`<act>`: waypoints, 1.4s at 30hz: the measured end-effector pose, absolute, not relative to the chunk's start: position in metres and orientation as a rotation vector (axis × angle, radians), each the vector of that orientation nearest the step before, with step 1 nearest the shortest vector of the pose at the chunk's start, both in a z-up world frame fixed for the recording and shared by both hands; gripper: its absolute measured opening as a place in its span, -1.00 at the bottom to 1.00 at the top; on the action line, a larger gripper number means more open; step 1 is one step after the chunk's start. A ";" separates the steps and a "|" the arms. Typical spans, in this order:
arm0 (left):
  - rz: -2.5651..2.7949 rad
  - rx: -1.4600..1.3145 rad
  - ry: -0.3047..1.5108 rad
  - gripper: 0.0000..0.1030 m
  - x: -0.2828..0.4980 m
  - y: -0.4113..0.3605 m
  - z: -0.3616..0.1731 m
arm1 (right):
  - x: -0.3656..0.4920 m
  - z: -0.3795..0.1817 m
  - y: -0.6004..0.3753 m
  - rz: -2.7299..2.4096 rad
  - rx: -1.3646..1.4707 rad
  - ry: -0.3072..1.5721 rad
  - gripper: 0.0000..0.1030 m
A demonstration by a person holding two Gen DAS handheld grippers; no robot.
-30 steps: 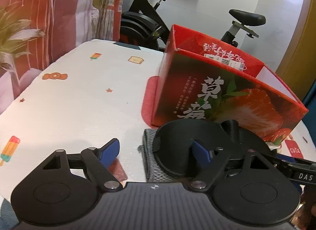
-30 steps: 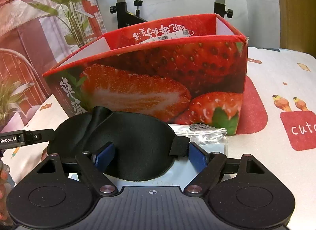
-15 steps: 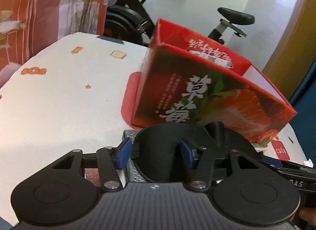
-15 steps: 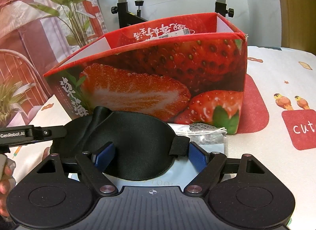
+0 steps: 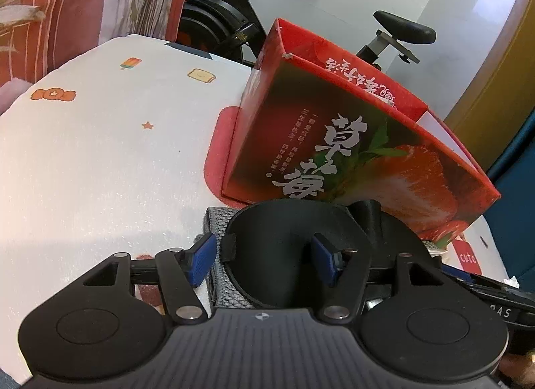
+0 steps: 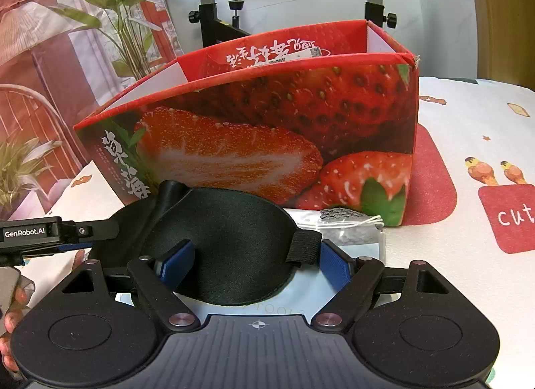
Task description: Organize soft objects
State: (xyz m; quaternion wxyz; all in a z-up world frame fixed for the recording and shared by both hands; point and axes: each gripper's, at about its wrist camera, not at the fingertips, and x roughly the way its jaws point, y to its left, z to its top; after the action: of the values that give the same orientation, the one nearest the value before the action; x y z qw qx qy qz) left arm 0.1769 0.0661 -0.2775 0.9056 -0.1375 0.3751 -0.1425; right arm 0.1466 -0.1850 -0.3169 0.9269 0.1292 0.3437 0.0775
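A white printed table (image 5: 100, 155) fills the left half of the left wrist view, bare out to its rounded far edge. A tall red strawberry box (image 6: 267, 128) – open-topped – stands mid-frame in both views and walls off the space ahead. In the right wrist view, bare table runs along the box's right side. A black eye mask (image 6: 227, 245), smooth and padded with a strap stub at its right end, lies low in the frame just before the box, on a grey cloth (image 5: 214, 221) and clear packets (image 6: 354, 231). The left gripper (image 5: 264, 258) and right gripper (image 6: 254, 262) each straddle one end of the mask, blue pads wide apart – neither squeezes it.
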 end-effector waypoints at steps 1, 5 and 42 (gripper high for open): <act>-0.305 -0.296 0.773 0.26 0.177 0.067 -0.277 | 0.147 -0.317 -0.185 0.159 0.265 0.704 0.53; -0.331 -0.340 0.773 0.28 0.175 0.069 -0.277 | 0.147 -0.317 -0.185 0.159 0.266 0.705 0.53; -0.269 -0.236 0.666 -0.59 0.152 0.068 -0.246 | 0.125 -0.273 -0.196 0.170 0.300 0.617 -0.52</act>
State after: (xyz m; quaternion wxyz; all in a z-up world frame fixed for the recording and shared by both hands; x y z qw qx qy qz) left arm 0.1521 0.0677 -0.2455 0.9294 -0.1153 0.3250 -0.1314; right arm 0.1248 -0.1961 -0.2734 0.9382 0.1467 0.3022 0.0832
